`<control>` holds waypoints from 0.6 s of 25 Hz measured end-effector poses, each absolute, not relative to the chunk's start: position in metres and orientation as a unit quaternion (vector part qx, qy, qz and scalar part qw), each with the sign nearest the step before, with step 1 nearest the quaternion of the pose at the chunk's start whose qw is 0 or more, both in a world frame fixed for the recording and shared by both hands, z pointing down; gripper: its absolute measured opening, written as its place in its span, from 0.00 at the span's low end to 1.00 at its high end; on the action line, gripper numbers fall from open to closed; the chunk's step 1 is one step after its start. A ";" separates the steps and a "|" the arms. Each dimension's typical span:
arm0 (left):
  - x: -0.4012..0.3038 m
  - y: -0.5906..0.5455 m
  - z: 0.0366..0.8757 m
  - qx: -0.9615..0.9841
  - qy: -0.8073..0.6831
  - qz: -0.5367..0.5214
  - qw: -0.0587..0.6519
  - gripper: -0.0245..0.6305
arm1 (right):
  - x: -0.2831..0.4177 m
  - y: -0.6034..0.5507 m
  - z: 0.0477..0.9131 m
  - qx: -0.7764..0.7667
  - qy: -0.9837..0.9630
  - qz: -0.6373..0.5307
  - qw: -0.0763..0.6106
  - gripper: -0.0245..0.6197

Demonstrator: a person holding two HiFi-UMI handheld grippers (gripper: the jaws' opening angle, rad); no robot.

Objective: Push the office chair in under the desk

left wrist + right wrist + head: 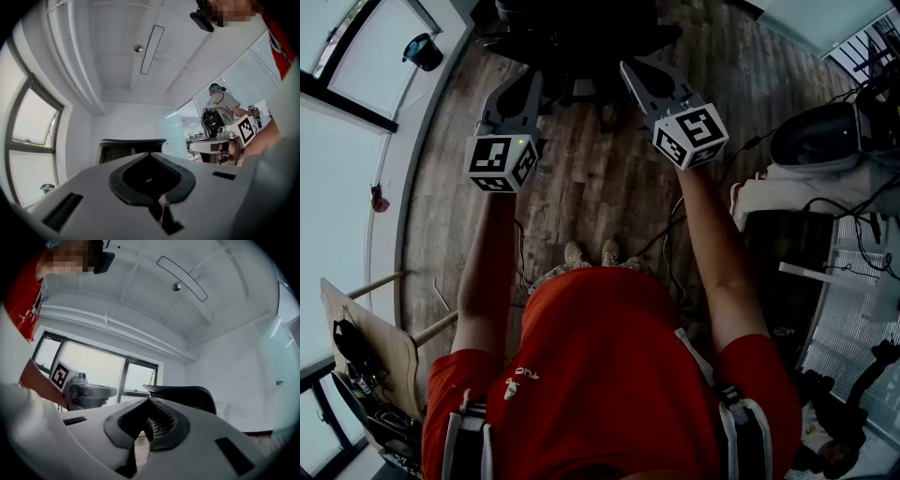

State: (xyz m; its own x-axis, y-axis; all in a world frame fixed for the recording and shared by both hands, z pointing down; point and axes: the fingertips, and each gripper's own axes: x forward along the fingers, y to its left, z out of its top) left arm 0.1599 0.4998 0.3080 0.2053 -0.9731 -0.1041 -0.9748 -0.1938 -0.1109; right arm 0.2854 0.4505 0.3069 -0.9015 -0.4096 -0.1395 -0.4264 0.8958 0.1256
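Observation:
The black office chair [581,37] stands on the wood floor at the top of the head view, straight ahead of me. My left gripper [532,82] and right gripper [630,70] both point at its back, side by side, tips close to its edge; contact cannot be made out. Both are shut with nothing between the jaws. In the left gripper view the shut left gripper [150,154] faces the chair back [131,147], with the right gripper [234,136] beside it. In the right gripper view the shut right gripper [150,400] points at the chair back [187,397].
A white ledge [356,141] with a teal cup [422,52] runs along the window on the left. A cluttered table [797,187] with a white rounded device [816,136] and cables stands right. A wooden chair [366,347] sits lower left. Another person [220,103] stands far off.

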 end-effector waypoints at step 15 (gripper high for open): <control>0.164 0.488 0.315 -0.748 0.652 -0.062 0.106 0.05 | 0.315 0.430 0.312 -0.202 0.967 0.152 0.000 0.08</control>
